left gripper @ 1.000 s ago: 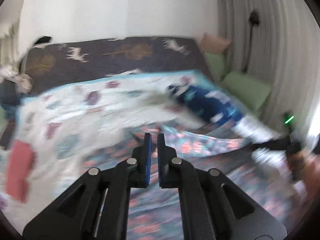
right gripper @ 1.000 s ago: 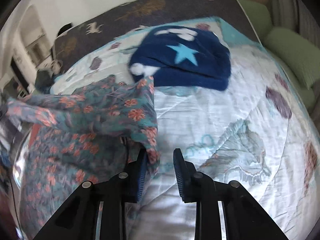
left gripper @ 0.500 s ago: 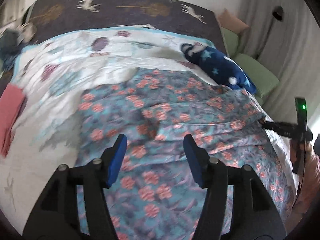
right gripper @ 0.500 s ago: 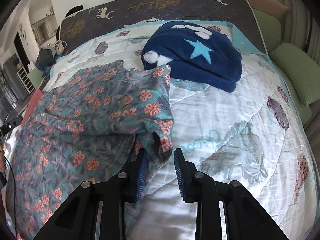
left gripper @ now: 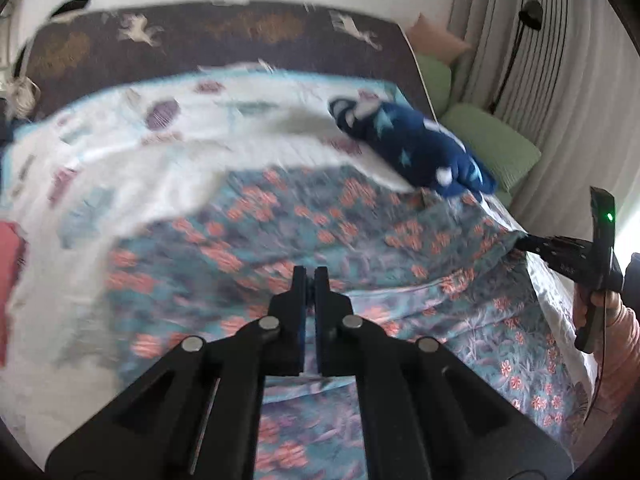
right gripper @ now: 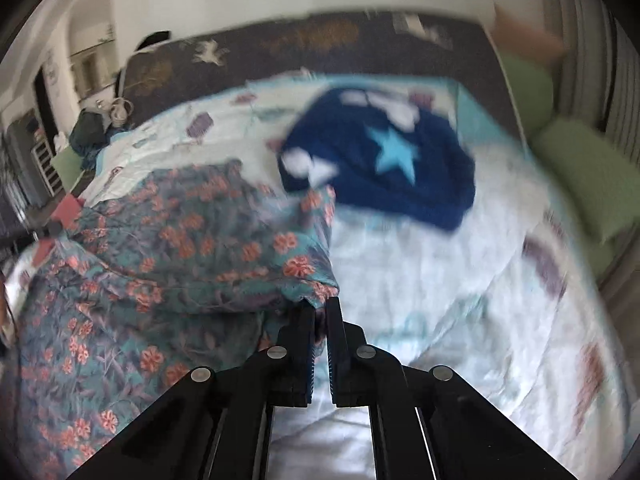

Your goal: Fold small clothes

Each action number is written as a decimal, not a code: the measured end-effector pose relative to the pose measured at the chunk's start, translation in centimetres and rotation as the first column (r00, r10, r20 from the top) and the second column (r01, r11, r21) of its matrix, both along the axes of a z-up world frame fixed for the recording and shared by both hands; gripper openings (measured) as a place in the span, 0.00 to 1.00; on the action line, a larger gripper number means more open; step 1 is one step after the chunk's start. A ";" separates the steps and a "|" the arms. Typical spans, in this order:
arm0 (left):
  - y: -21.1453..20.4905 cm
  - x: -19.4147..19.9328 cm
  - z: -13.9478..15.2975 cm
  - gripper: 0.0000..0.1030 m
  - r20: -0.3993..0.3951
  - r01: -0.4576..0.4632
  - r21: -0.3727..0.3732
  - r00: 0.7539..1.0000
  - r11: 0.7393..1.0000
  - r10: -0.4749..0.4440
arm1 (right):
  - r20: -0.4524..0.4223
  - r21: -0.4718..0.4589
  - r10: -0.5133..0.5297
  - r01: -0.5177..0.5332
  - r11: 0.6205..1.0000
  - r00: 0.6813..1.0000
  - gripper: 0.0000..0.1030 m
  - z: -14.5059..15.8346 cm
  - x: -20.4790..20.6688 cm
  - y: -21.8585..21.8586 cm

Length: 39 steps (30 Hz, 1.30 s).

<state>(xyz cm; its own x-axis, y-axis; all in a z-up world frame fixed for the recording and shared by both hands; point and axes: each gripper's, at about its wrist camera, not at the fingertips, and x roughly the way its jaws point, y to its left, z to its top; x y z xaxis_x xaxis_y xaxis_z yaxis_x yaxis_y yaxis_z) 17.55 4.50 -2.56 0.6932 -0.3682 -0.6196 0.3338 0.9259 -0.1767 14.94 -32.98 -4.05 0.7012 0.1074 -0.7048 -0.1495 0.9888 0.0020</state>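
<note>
Floral garment (right gripper: 168,256), thin rumpled cloth

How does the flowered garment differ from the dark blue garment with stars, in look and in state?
The flowered garment is teal with coral blossoms; the blue garment is navy with light stars. The flowered one is spread wide, its corner pinched in the right tongs; the blue one lies bunched and untouched. Both rest on the white quilt.

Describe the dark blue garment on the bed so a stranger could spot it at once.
Start at the bed's white quilt with purple leaf prints. Toward its far end, just past the teal floral garment, lies a bunched navy fleece garment. Unlike its neighbours, it is plain dark blue with a large light-blue star and white patches.
</note>
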 end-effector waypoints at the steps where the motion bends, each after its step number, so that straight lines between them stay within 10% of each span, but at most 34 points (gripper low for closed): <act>1: 1.2 -0.5 0.6 0.04 0.010 -0.019 -0.001 1.000 1.000 0.019 | 0.030 -0.026 0.030 -0.030 0.999 0.999 0.04 0.6 -0.7 0.7; 10: 7.8 -2.8 -2.5 0.04 -0.076 -0.136 0.005 0.988 0.991 0.136 | -0.100 -0.273 0.232 -0.250 0.929 0.968 0.05 -2.0 -5.0 4.2; 15: 7.9 -3.9 -4.1 0.07 -0.149 -0.130 -0.023 0.981 0.991 0.125 | -0.168 -0.217 0.251 -0.284 0.934 0.953 0.10 -2.1 -5.6 3.3; 17: 7.5 -3.8 -4.0 0.44 -0.169 -0.115 -0.051 0.980 0.992 0.105 | -0.154 -0.184 0.246 -0.272 0.945 0.957 0.14 -1.3 -5.5 3.0; 19: 6.6 -3.3 -3.8 0.59 -0.163 -0.109 -0.058 0.982 0.992 0.098 | -0.131 -0.145 0.224 -0.242 0.959 0.966 0.17 -0.5 -5.3 2.5; 26: 4.2 1.5 -6.2 0.55 -0.287 -0.097 -0.054 0.955 0.994 0.078 | -0.112 -0.096 0.143 -0.154 0.983 0.983 0.33 0.0 -4.3 1.9; 29: 3.9 2.4 -6.5 0.05 -0.319 -0.117 -0.094 0.944 0.989 0.082 | -0.138 -0.095 0.126 -0.140 0.986 0.982 0.46 -1.2 -3.6 1.8; 31: 4.2 2.1 -5.5 0.04 -0.304 -0.134 -0.139 0.949 0.981 0.086 | -0.155 -0.069 0.107 -0.119 0.990 0.982 0.46 -2.2 -2.8 1.9; 33: 4.3 1.3 -3.4 0.04 -0.232 -0.134 -0.169 0.968 0.977 0.093 | -0.153 -0.027 0.084 -0.089 0.996 0.985 0.07 -2.5 -2.1 1.7; 39: 6.2 -0.1 -0.5 0.04 -0.130 -0.168 -0.145 0.980 0.975 0.150 | -0.088 -0.058 0.027 -0.032 0.998 0.996 0.06 -0.6 -4.5 1.0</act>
